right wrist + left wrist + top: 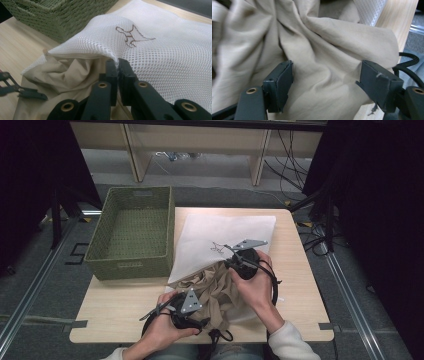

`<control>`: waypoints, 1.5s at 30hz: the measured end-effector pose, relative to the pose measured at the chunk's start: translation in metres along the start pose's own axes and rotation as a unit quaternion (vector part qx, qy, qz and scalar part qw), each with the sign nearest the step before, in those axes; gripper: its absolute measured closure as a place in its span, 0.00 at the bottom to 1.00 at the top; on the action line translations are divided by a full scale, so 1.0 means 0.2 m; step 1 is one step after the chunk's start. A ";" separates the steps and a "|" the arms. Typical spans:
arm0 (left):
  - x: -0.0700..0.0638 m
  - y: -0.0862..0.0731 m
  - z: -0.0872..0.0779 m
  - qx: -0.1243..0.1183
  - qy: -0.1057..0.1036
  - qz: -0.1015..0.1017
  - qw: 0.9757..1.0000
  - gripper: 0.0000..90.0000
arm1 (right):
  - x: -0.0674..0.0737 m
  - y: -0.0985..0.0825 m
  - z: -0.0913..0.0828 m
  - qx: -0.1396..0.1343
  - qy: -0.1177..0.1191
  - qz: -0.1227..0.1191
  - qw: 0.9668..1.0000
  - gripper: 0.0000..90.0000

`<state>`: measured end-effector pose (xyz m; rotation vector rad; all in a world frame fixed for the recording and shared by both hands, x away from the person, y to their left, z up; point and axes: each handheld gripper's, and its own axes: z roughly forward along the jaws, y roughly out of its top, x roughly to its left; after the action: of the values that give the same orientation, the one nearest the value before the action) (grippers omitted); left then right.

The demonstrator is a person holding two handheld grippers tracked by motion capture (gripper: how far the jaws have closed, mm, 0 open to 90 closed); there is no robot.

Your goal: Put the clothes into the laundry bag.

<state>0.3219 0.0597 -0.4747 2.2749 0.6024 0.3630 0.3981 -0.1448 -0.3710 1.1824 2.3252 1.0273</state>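
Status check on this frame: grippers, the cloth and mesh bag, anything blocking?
Right gripper shut on mesh bag rim, holding mouth up. Left gripper open against beige cloth, which lies partly inside bag. Green woven basket beside bag, not blocking.

One white mesh bag (225, 237), one beige cloth (215, 287), one green woven basket (131, 265), two tools.

Overhead light even on table (300, 270); high view dark at 3 and 9 o'clock. Gripper views soft, beige cloth (324, 62) blurred at 10 o'clock.
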 end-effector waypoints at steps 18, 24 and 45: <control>0.09 0.02 -0.07 -0.005 0.038 -0.019 0.999 0.28 | 0.01 0.00 0.00 0.003 0.001 0.004 1.000 0.98; 0.10 -0.03 0.02 0.029 0.025 -0.014 0.999 0.37 | 0.00 0.00 0.02 0.002 0.003 -0.014 1.000 0.98; 0.12 -0.06 0.16 0.054 0.028 -0.016 0.998 0.97 | 0.02 -0.01 0.03 0.011 0.005 -0.009 1.000 0.98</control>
<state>0.3529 0.0601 -0.5029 2.3625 0.7003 0.3877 0.3977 -0.1392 -0.3756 1.1641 2.3561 1.0070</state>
